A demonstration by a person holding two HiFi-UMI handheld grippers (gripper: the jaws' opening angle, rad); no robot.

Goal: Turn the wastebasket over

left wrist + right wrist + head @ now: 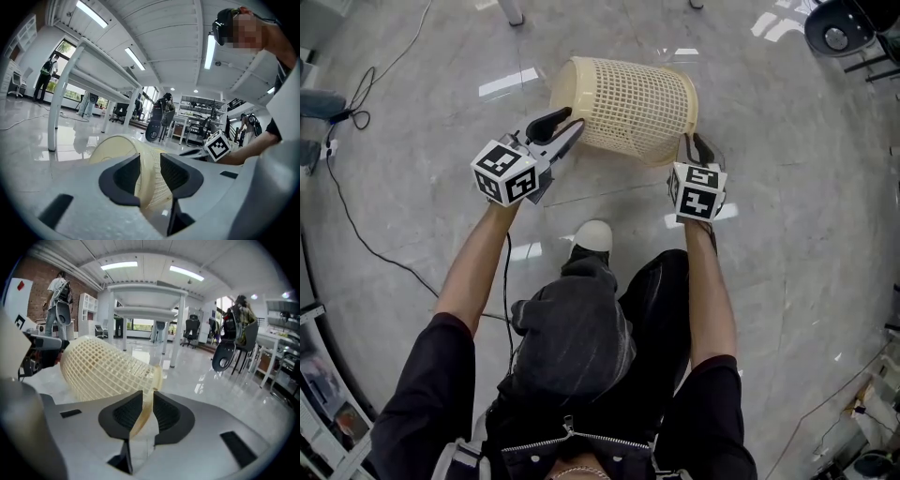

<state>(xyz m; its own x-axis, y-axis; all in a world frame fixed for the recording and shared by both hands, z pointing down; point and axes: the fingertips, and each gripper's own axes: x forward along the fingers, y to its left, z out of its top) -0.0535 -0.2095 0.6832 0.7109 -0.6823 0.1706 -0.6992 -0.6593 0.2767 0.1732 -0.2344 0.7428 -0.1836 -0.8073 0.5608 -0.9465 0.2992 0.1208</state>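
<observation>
Clamping with the left hand-held gripper (563, 126) onto one end of the wastebasket (630, 105), holding it on its side over the floor (787, 244), pinching the other end's rim in the right hand-held gripper (701, 150). Seemingly reaching halfway, leaving the final upending. Hiding any floor contact beneath the mesh.

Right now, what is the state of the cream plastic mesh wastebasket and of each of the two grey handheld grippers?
Cream plastic mesh wastebasket: lying on its side, held at both ends.
Left gripper: shut on the edge of the wastebasket's closed bottom.
Right gripper: shut on the wastebasket's open rim.
</observation>
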